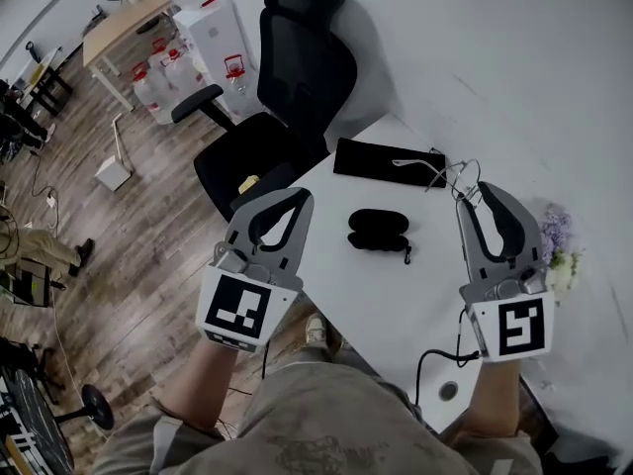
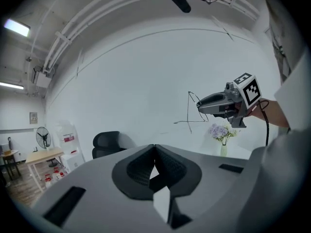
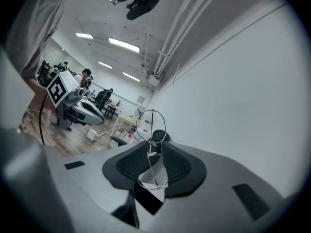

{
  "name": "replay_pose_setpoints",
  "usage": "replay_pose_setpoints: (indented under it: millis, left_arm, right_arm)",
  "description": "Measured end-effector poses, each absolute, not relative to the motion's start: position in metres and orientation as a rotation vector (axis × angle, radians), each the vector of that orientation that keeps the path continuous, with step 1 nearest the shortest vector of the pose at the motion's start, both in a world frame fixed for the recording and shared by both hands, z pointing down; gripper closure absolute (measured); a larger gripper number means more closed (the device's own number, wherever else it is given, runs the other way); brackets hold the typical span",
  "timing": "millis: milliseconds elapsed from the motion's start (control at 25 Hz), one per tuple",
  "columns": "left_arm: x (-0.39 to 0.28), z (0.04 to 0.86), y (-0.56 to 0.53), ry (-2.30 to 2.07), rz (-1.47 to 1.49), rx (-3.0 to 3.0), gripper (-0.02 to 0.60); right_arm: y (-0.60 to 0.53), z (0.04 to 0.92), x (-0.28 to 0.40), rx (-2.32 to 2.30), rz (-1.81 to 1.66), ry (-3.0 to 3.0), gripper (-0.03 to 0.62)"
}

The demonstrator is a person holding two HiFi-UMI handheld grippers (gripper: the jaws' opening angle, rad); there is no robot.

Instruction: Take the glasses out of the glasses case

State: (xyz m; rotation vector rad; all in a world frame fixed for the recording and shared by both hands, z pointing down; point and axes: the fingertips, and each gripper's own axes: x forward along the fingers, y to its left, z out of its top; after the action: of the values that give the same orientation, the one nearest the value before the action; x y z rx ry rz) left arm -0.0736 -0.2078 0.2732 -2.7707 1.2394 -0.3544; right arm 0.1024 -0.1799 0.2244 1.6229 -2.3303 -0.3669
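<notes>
White worktop above a wood floor, seen from overhead, with a black office chair at its far edge. The black glasses case lies mid-worktop, with a flat black pouch beyond it. The right claw is clenched on the thin wire glasses, which are held clear of the case, so the lift itself looks done. The left claw is closed on nothing.

To finish well, I judge the hold should be firm but light on so fine a frame, and the glasses should be set down gently on bare worktop.

The right gripper view alone shows the hold: the frame is pinched between the pads, with one lens rim standing above them. The left gripper view shows the glasses jutting from the claw's tip, above a vase of flowers. Only the head view shows the case.
</notes>
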Motion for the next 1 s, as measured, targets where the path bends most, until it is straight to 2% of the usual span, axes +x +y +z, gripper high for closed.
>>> replay_pose_setpoints:
  millis: [240,480,1000]
  left_arm:
    - [-0.078,0.238,-0.182,1.247,-0.253,-2.747,0.565]
    - [-0.079,0.235,-0.164,1.247,-0.247,-2.750,0.565]
    - [-0.070,0.301,-0.154,1.236,-0.403,-2.832,0.565]
  right_arm:
    - [-0.138,0.209,0.114,1.661,-0.347,-2.391,0.474]
    - [-0.114,0.216,0.118,1.700,-0.193,-2.484,0.476]
    - [-0.105,0.303,0.122,1.649,0.114,-2.460,0.476]
